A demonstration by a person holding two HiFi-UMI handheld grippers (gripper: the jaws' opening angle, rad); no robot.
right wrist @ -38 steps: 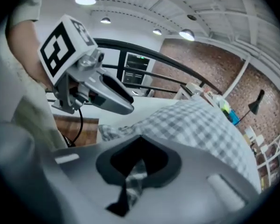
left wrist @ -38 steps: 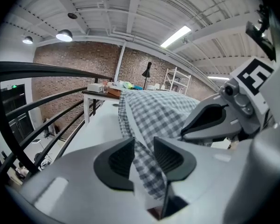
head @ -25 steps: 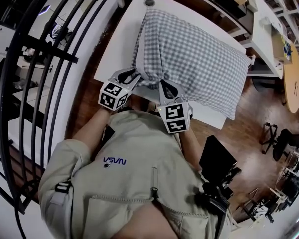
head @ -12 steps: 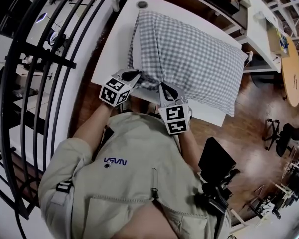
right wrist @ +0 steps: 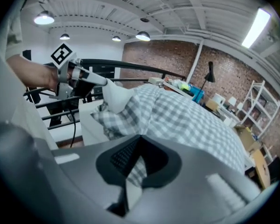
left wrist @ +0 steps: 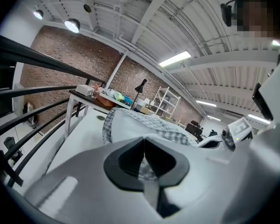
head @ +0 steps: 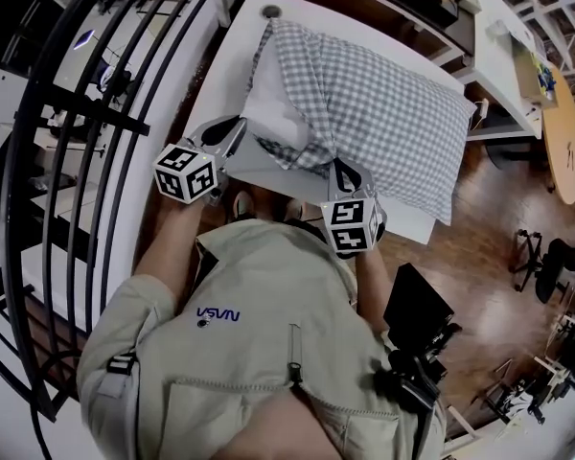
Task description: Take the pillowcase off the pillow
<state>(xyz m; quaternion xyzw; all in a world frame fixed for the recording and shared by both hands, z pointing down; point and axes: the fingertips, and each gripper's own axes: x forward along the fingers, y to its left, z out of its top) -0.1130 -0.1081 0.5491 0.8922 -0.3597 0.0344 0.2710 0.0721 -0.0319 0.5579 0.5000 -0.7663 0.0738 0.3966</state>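
The left hand-held gripper has clamped the pillow and pulled it out. The right hand-held gripper pinches the pillowcase, and that thin fold may slip.

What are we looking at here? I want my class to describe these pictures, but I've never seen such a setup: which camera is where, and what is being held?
No robot: a person holds a two-jaw gripper in each hand. The head view looks down from their head; each gripper view looks along that gripper's jaws. On the white table lies a pillow in a checked pillowcase. The right gripper is shut on the pillowcase's open end; the left gripper seems shut on the pillow's bared white corner.
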